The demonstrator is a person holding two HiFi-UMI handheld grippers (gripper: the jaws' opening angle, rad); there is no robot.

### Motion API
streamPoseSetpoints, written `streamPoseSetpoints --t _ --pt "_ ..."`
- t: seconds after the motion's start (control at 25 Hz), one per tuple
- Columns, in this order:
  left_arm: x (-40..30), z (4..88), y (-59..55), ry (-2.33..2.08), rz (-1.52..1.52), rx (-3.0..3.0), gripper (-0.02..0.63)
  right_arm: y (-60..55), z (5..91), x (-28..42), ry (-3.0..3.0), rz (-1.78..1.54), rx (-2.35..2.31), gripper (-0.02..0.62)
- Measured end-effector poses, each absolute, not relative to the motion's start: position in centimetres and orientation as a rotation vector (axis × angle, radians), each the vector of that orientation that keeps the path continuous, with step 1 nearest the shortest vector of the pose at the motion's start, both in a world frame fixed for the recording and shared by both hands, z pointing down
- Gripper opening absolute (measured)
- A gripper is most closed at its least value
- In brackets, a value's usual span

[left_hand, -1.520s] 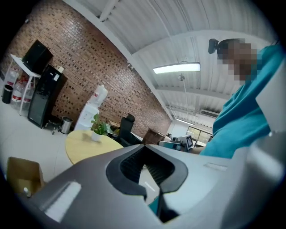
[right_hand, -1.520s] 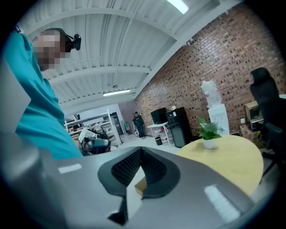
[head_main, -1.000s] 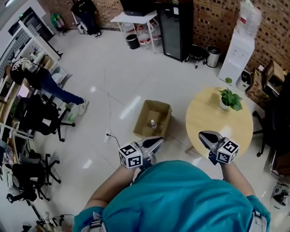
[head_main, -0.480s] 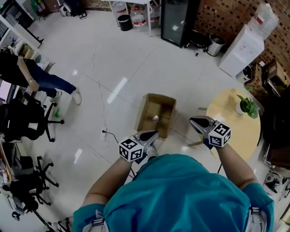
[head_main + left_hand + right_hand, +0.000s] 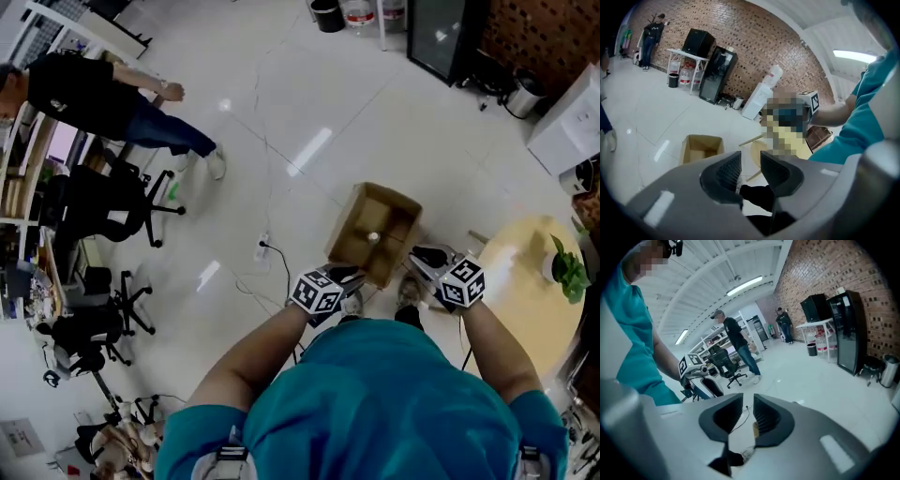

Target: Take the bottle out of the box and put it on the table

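Two grippers noted at the near rim of the box (image 5: 345,227); why held there, higher than that rim? (Reader)

Judged an approach stance: kept the left gripper (image 5: 353,273) just beside the near-left corner of the box and the right gripper (image 5: 424,255) just beside its near-right corner, so as to flank the open top before any reach inside. (Legend)

Jaw condition? (Reader)

Caught both pairs opening, with only floor showing through each gap and no pad on anything; presumably widened in readiness for the bottle (image 5: 373,237). (Legend)

Whereabouts of that bottle? (Reader)

Found upright inside the box, near the middle of its floor, cap uppermost, apart from both grippers; reachable from straight above through the open top. (Legend)

And the destination? (Reader)

Round table (image 5: 527,298) located just right of the box, with a potted plant (image 5: 565,267) at the side farthest from the box; bare wood nearest the box taken as the likely setting-down place. Lift not yet begun. (Legend)
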State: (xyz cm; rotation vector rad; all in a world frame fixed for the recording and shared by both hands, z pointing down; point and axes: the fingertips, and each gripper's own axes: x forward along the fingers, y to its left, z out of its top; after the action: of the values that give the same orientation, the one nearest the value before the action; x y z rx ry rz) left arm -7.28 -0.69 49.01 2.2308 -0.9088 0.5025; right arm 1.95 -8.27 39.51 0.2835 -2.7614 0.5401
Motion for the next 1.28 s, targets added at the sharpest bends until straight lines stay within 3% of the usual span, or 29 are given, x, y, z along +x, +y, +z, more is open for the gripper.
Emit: streamPoseSetpoints --t 0.28,0.52,0.76,0.96,1.16,1.28 --pt "-0.5 58.2 -5.3 -0.961 0.579 2.039 0.184 -13.8 47.0 6.9 -2.735 0.588 0.189 0.119" --pt "-5.2 66.7 -10.1 -0.904 0.687 1.990 0.206 -17.6 54.8 2.8 -2.660 0.658 0.264 0.135" --pt "-11.5 92.4 -23.1 -0.833 0.823 1.845 0.266 -29.0 82.0 -3.1 -2.487 0.804 0.295 0.153" --pt "-13.5 104.6 -26.8 -0.802 0.928 1.794 0.272 -30.8 94.5 -6.9 -2.371 0.858 0.304 0.155" --pt "-16.1 122.0 -27.6 -0.841 1.035 1.715 0.268 -29.4 114.1 -10.3 -2.311 0.882 0.306 0.156" --pt "-16.8 127.7 -26.7 -0.783 1.140 1.724 0.267 -28.3 119.2 -11.6 -2.292 0.959 0.333 0.156"
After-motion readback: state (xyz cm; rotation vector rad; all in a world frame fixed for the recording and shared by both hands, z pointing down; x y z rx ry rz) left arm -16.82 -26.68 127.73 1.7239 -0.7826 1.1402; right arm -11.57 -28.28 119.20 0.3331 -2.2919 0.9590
